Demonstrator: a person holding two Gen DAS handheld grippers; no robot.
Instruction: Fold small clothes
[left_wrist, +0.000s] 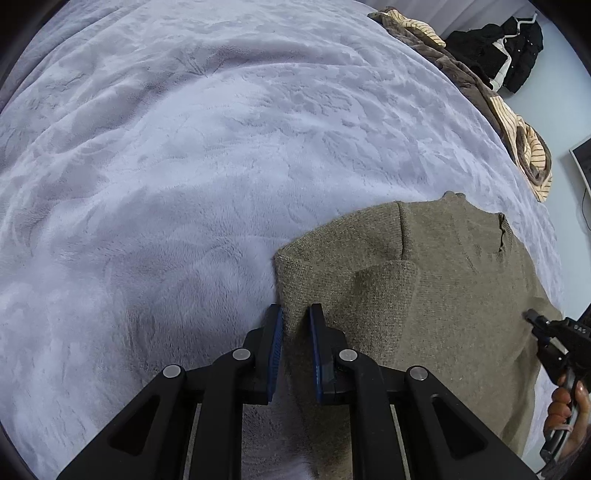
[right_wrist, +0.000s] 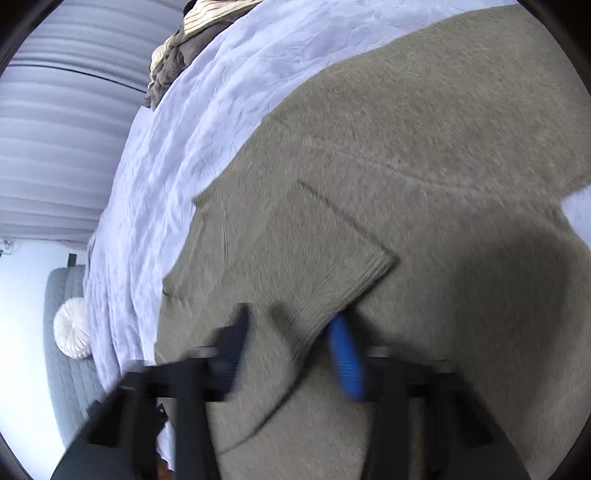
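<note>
**Sleeve fold in progress**

The sweater (left_wrist: 424, 295) lies flat on the bed (left_wrist: 184, 166). Left hand-held gripper (left_wrist: 296, 314): jaws slightly apart, straddling the sweater's left edge, apparently not clamped. Right hand-held gripper (right_wrist: 291, 332): released, jaws either side of the folded-in sleeve cuff (right_wrist: 351, 280). Next, probably: clamp and fold across.

Olive-brown sweater (left_wrist: 424, 295); lilac embossed blanket (left_wrist: 184, 166); seemingly cream-striped brown garment (left_wrist: 524, 147).

Olive knit sweater (left_wrist: 424, 295) flat on bed (sleeve folded inward).
</note>
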